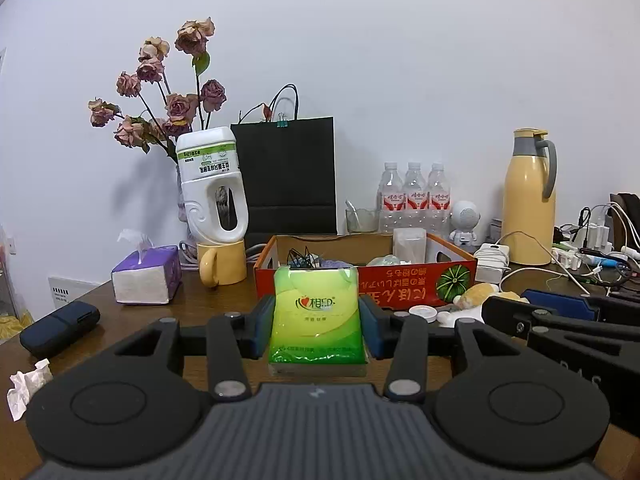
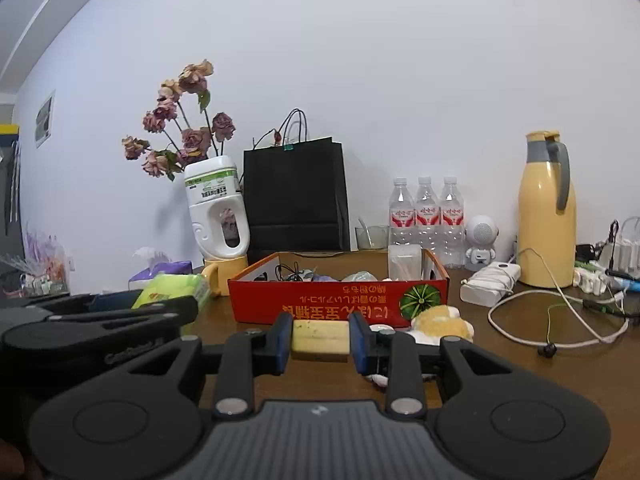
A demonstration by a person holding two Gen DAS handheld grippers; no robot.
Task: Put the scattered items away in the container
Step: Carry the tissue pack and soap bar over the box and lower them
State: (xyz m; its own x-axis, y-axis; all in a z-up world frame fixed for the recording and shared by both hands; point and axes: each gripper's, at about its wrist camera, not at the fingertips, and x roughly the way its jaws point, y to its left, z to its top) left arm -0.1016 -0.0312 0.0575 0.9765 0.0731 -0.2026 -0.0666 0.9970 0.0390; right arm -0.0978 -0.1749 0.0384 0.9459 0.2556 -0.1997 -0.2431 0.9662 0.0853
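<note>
On a cluttered wooden table (image 1: 224, 296), both grippers point level toward the red box (image 2: 340, 300): left gripper (image 1: 318, 320) jaws clamp a green tissue pack (image 1: 318, 312), right gripper (image 2: 320, 340) jaws a yellow block (image 2: 320, 340).

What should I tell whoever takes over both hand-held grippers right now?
Left hand-held gripper: shut on a green tissue pack, held upright in front of the red cardboard box.
Right hand-held gripper: shut on a flat yellow block, also short of the box.
Done: the box already holds a tangle of black wire, a clear plastic box and other small items.
Left: drop both held items into the box. Then probably collect the yellow plush toy and white cap by the box front, and the crumpled paper on the table's left.
</note>
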